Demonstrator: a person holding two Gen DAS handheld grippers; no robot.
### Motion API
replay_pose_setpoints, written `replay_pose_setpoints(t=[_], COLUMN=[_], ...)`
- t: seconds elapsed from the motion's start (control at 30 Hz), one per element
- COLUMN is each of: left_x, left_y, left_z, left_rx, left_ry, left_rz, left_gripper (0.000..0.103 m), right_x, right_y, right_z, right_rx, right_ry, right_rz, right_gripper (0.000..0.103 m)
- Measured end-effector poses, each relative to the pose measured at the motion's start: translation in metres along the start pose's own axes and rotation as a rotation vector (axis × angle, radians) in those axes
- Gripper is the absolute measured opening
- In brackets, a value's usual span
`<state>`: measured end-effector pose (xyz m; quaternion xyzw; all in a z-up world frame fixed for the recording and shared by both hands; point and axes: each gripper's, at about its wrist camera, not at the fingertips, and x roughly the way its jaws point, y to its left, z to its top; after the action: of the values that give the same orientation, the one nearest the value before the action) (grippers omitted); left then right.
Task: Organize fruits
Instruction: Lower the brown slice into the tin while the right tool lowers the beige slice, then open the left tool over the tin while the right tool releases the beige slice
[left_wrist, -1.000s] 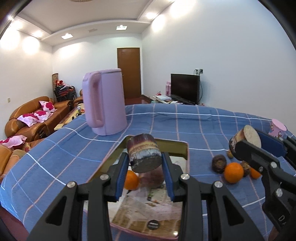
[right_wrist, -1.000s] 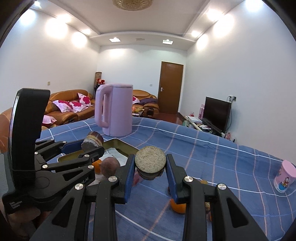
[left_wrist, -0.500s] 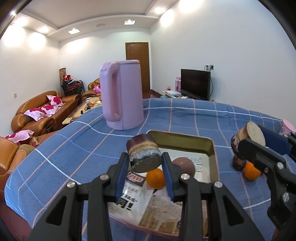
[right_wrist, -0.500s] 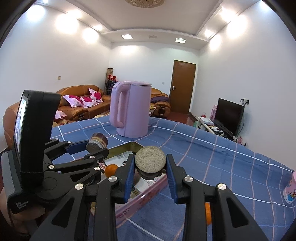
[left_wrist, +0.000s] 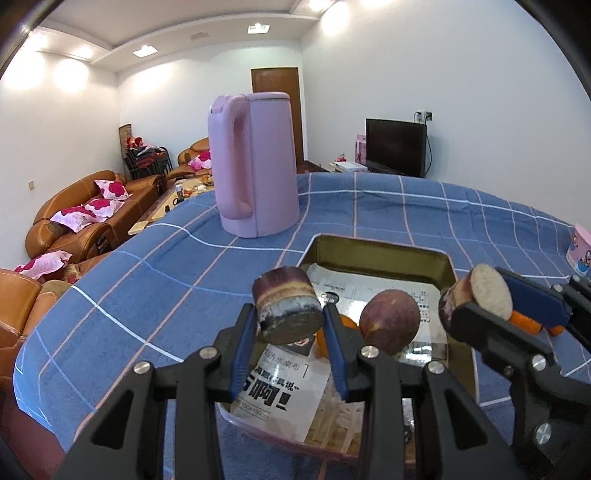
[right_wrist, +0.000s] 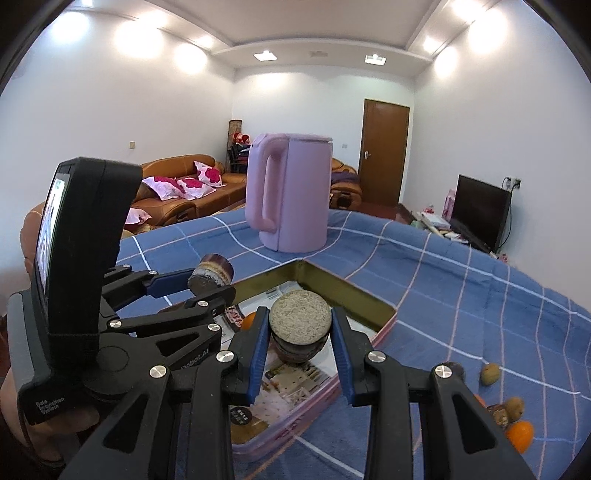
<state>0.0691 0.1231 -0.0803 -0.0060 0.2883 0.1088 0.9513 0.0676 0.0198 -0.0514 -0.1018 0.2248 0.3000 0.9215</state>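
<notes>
Partly done, I judge: an orange (left_wrist: 347, 325) and a round purple fruit (left_wrist: 389, 320) already lie in the tray (left_wrist: 384, 254) under both tools, each clamped on a cut purple chunk, left tool (left_wrist: 290, 334), right tool (right_wrist: 299, 349), while loose fruits (right_wrist: 515, 417) wait on the worktop right of the right tool; both tools have advanced over the tray since a second ago.

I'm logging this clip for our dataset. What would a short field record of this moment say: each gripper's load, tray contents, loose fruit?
left gripper: shut on purple cane piece
right gripper: shut on second cane piece
tray: paper-lined; holds round purple fruit and orange
loose fruit: orange and brown pieces on tablecloth
kettle: upright behind tray
</notes>
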Motion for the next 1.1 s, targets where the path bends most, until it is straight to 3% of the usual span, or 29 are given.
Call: replay_pose_setpoints(t=[0.4, 0.93, 1.1], left_x=[0.007, 0.002, 0.000], left_y=[0.002, 0.003, 0.006], left_z=[-0.005, -0.010, -0.010], left_rx=[0.030, 0.058, 0.045], left_ry=[0.044, 0.038, 0.040], left_rz=[-0.007, -0.006, 0.002], left_gripper=[0.038, 0.038, 0.046], right_x=[0.015, 0.030, 0.037], right_y=[0.002, -0.003, 0.001], right_z=[-0.008, -0.012, -0.013], right_rx=[0.009, 0.017, -0.001], right_ry=[0.067, 0.125, 0.162], right_rz=[0.030, 0.060, 0.088], right_gripper=[0.035, 0.035, 0.035])
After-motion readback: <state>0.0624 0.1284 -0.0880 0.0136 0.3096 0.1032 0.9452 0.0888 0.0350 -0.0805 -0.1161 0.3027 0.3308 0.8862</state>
